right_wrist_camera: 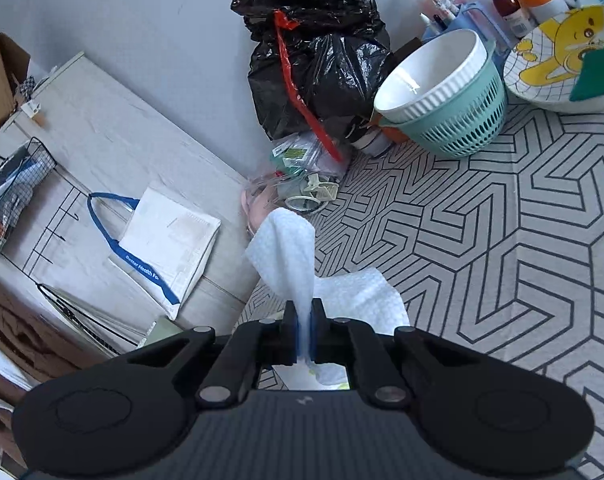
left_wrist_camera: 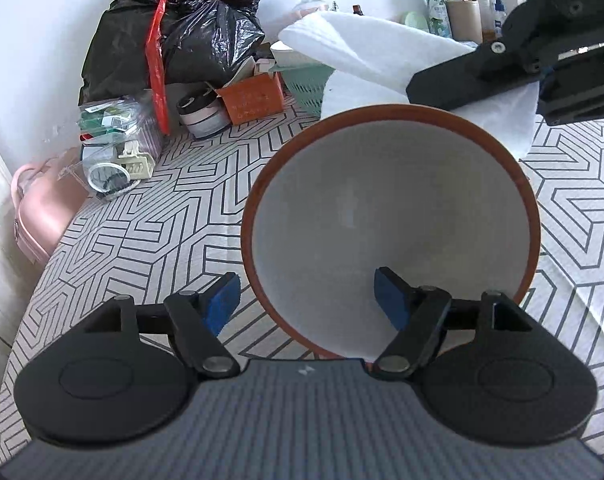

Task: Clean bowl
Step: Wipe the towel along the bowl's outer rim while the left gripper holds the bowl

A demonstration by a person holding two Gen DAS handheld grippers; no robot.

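Note:
A bowl (left_wrist_camera: 386, 216) with a red-brown rim and pale grey inside sits on the patterned tablecloth, right in front of my left gripper (left_wrist_camera: 308, 300). That gripper is open: its right pad (left_wrist_camera: 392, 298) is inside the bowl, its left pad (left_wrist_camera: 221, 300) outside, and the near rim runs between them. My right gripper (right_wrist_camera: 304, 330) is shut on a white paper towel (right_wrist_camera: 289, 248) that sticks up from the pads. In the left wrist view the right gripper (left_wrist_camera: 534, 56) hangs above and behind the bowl with the towel (left_wrist_camera: 374, 52) draped under it.
A black bin bag (left_wrist_camera: 181, 28) with a red tie, an orange box (left_wrist_camera: 251, 98), a clear packet (left_wrist_camera: 117, 148), a teal basket (right_wrist_camera: 462, 120) holding a white bowl (right_wrist_camera: 426, 76), a cartoon-printed bowl (right_wrist_camera: 562, 56) and bottles (left_wrist_camera: 436, 4) crowd the back. The table's left edge drops to the floor (right_wrist_camera: 101, 160).

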